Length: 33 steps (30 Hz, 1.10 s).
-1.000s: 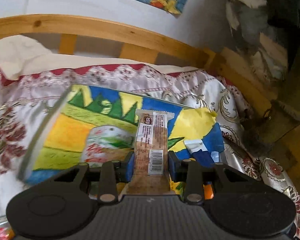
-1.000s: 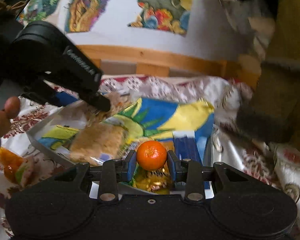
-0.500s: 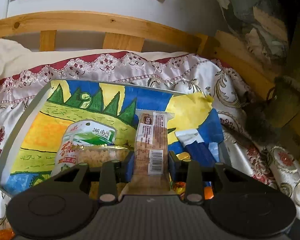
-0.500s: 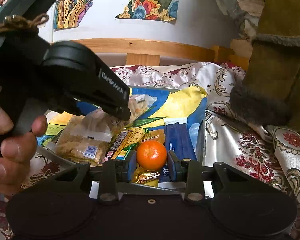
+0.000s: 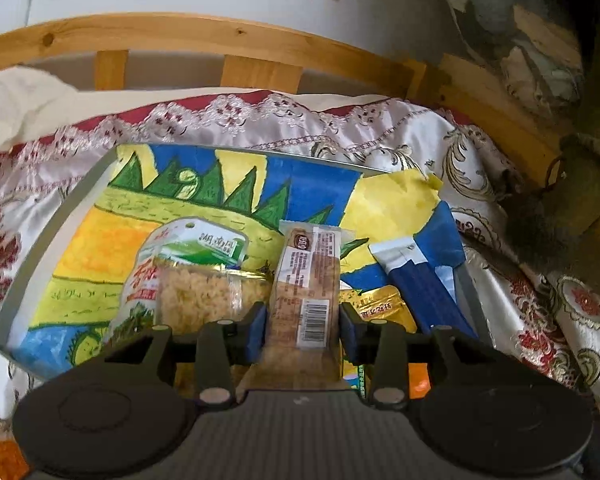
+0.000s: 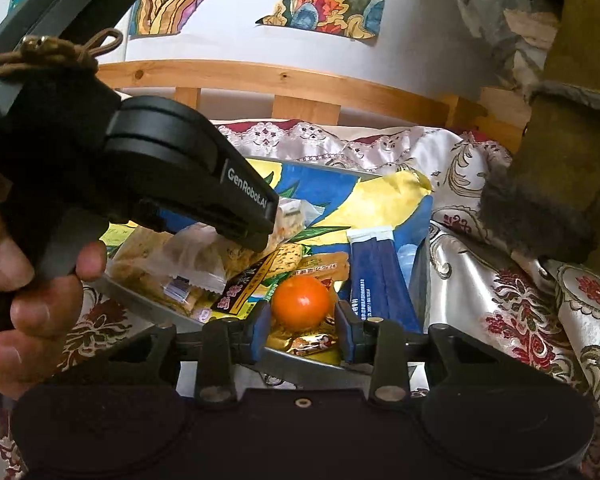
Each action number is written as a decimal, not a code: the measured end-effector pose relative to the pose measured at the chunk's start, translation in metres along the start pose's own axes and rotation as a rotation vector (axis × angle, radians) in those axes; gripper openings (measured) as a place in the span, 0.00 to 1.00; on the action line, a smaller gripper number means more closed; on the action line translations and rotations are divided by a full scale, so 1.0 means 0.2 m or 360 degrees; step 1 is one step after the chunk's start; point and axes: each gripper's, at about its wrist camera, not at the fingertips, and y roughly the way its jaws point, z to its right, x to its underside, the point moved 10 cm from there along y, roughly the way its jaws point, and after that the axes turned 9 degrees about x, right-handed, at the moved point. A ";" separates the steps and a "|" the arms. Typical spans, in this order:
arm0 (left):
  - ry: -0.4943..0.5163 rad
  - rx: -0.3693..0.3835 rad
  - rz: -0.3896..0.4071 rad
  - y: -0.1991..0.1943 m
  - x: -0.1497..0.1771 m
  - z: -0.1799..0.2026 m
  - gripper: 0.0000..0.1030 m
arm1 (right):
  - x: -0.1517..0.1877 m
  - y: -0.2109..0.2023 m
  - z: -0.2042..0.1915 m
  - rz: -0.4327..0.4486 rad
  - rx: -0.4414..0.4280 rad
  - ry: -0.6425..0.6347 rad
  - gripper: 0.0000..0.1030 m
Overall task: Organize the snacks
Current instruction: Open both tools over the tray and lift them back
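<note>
My left gripper point(image 5: 302, 332) is shut on a brown wrapped snack bar point(image 5: 306, 280) and holds it over the grey tray point(image 5: 52, 240), which is lined with a bright painted paper. In the tray lie a green-and-clear bag of rice snacks point(image 5: 192, 276), a gold packet point(image 5: 376, 308) and blue sachets point(image 5: 424, 288). My right gripper point(image 6: 302, 330) is shut on an orange mandarin point(image 6: 300, 302) just above the tray's near edge point(image 6: 300, 368). The left gripper point(image 6: 172, 176) shows in the right wrist view, over the tray's left side.
The tray sits on a patterned satin cloth point(image 5: 520, 280) on a bed with a wooden headboard point(image 5: 260, 44). In the right wrist view, more snack packets point(image 6: 172, 264) and blue sachets point(image 6: 380, 280) lie in the tray. A hanging olive garment point(image 6: 560, 140) is at right.
The left gripper has moved lower and closer over the tray with the snack bar. The right gripper has come nearer to the tray with the mandarin.
</note>
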 end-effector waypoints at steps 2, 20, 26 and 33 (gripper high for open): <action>-0.0015 0.0016 0.0000 -0.01 0.00 0.00 0.46 | 0.00 0.00 0.00 0.0002 -0.0001 -0.0005 0.39; -0.0047 -0.0108 0.0252 -0.54 -0.08 -0.11 0.94 | -0.16 -0.29 0.02 0.0160 -0.0008 0.0103 0.87; -0.0056 -0.0220 0.0407 -0.88 -0.05 -0.17 0.99 | -0.25 -0.54 -0.02 0.0303 -0.0029 0.0154 0.99; -0.0065 -0.0358 0.0505 -1.28 0.06 -0.22 1.00 | -0.25 -0.82 0.00 0.0369 -0.0051 0.0235 0.99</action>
